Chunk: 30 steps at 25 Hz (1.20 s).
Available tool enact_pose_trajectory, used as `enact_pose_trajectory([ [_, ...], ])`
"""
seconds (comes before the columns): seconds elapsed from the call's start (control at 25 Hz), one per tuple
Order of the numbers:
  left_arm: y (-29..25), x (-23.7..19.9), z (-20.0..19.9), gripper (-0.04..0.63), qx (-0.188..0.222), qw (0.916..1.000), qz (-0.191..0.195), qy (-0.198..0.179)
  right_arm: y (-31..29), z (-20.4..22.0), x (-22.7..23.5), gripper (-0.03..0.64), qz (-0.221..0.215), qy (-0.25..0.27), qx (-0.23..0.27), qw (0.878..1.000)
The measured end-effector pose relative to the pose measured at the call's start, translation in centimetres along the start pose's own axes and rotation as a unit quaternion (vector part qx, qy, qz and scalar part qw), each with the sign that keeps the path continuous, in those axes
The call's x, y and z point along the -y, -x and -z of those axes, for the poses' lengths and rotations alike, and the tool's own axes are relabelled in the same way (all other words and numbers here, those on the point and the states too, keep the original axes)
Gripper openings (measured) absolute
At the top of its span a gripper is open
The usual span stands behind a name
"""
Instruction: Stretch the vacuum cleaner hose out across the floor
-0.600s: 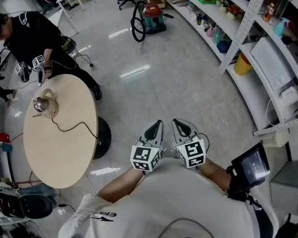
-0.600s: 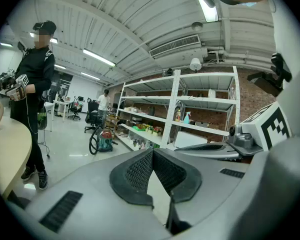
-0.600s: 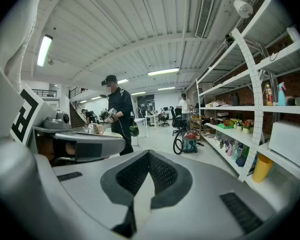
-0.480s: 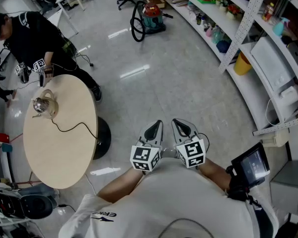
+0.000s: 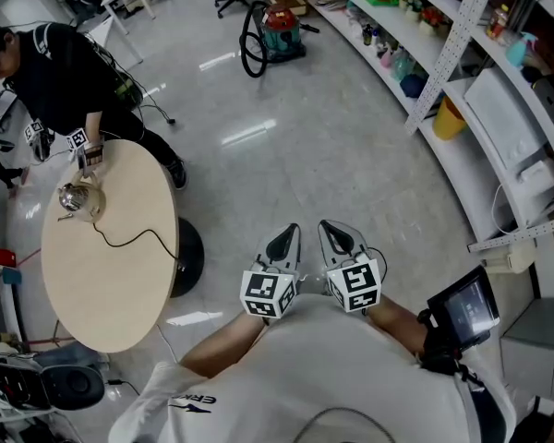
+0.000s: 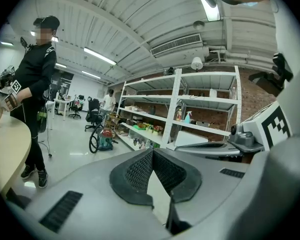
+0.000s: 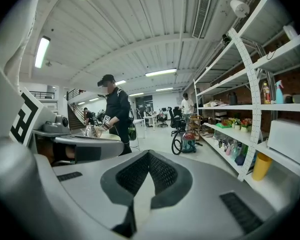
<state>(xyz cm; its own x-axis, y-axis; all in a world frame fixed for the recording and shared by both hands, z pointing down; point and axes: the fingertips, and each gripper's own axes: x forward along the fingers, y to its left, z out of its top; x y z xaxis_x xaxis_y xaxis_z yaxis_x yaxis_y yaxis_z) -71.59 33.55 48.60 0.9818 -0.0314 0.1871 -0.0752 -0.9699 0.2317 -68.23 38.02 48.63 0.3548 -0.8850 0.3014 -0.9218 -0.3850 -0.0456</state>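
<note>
— Where is the hose?
— The black hose (image 5: 244, 53) is looped beside its red vacuum cleaner (image 5: 283, 28), far across the glossy grey floor (image 5: 286, 146), by the shelving (image 5: 462, 72).
— And the claws?
— Left claw (image 5: 286, 240) and right claw (image 5: 342, 238) are both pressed together, empty, unmoved. A bystander's hand (image 5: 90, 155) has reached what may be a kettle (image 5: 78, 197) on the round worktop (image 5: 120, 284).

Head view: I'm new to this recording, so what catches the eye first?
The left gripper and right gripper sit side by side at bottom centre, jaws shut and empty. At the top, the vacuum cleaner stands by the shelves, its hose looped. A round table fills the left.
</note>
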Motion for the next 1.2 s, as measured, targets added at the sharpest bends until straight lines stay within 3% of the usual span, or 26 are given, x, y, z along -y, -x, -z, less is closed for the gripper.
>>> enact_pose_trajectory([
  [0.72, -8.7, 3.4, -1.7, 0.002, 0.013, 0.9993, -0.032, 0.016, -0.7, -1.3, 9.8, -0.002, -0.018, -0.011, 0.007, 1.000],
  [1.0, -11.1, 1.6, -2.0, 0.002, 0.002, 0.9992, -0.036, 0.015, -3.1, -1.5, 11.5, -0.002, -0.020, -0.015, -0.002, 1.000],
  [1.2, -14.4, -2.0, -2.9, 0.002, 0.000, 0.9997, -0.024, 0.011, -7.6, -2.3, 12.9, -0.002, -0.010, -0.018, -0.005, 1.000],
])
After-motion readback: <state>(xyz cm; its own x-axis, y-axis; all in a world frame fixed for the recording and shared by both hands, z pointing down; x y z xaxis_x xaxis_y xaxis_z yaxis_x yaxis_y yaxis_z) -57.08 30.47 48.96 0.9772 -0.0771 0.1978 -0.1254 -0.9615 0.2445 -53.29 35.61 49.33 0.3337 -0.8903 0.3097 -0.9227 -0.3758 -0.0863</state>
